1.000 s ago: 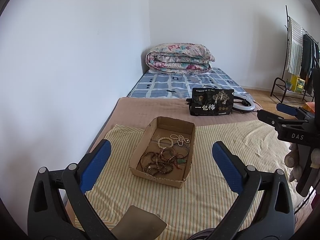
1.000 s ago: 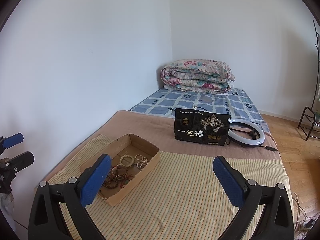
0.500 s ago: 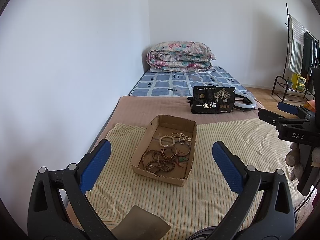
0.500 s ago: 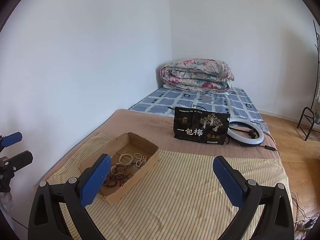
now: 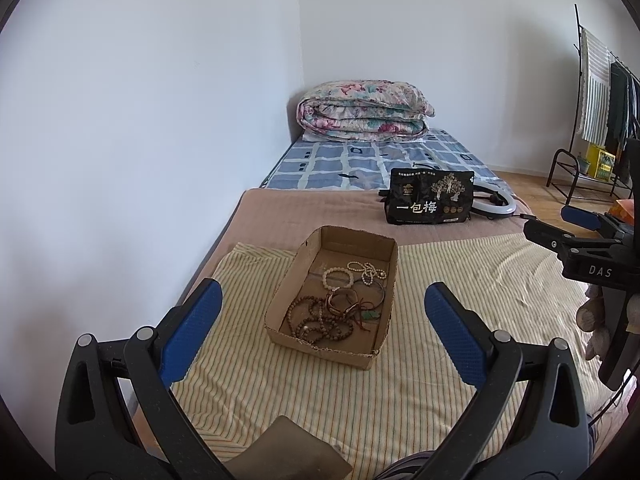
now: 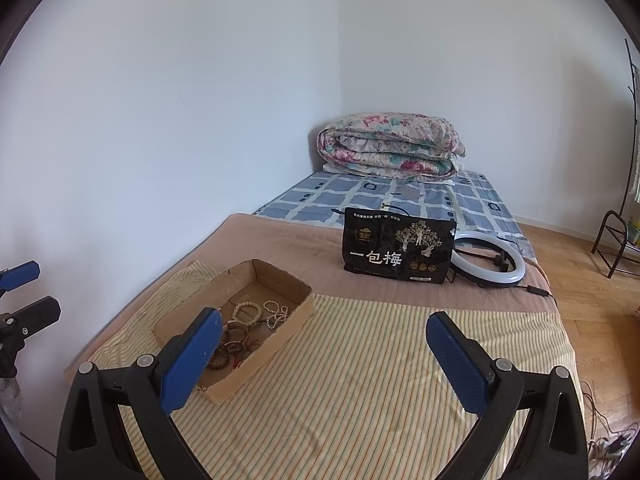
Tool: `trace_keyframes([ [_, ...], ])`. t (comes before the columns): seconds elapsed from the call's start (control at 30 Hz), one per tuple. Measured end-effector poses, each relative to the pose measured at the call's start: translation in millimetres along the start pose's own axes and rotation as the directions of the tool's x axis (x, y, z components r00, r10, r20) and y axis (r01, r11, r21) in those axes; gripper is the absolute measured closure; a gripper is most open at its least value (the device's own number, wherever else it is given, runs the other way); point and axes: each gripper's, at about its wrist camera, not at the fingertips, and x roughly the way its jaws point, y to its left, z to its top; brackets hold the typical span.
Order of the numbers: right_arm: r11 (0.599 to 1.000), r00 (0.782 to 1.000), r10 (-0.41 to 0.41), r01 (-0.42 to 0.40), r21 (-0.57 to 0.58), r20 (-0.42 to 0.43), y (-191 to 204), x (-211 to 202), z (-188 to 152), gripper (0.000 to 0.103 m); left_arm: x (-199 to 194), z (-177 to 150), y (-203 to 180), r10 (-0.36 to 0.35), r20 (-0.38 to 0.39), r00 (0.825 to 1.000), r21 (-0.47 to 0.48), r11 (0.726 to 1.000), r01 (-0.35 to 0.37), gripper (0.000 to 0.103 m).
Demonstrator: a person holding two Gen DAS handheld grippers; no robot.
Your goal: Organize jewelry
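A shallow cardboard tray [image 5: 280, 300] lies on a striped cloth [image 5: 460, 280] on the bed. It holds several bead bracelets [image 5: 320, 320] and a pearl strand [image 5: 366, 270]. The tray also shows in the right wrist view [image 6: 256, 368], low left. My left gripper [image 5: 322, 314] is open and empty, above and short of the tray. My right gripper [image 6: 322, 350] is open and empty, to the right of the tray. The right gripper also shows at the right edge of the left wrist view [image 5: 568, 226].
A black snack bag [image 5: 430, 202] stands behind the cloth, with a white ring light [image 6: 492, 266] beside it. A folded floral quilt [image 5: 364, 110] lies at the bed's head. The wall runs along the left. A clothes rack [image 5: 600, 100] stands far right on the wooden floor.
Both grippers have drifted slightly; the tray sits a little lower and nearer in each view. Both stay open and empty.
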Motion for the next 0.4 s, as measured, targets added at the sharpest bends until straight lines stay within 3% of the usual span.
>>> trace_keyframes([
  [0.4, 1.000, 1.000, -0.002, 0.002, 0.004, -0.004, -3.6, 0.6, -2.3, 0.000, -3.0, -0.8, -0.6, 0.018, 0.019, 1.000, -0.020, 1.000, -0.017, 0.000],
])
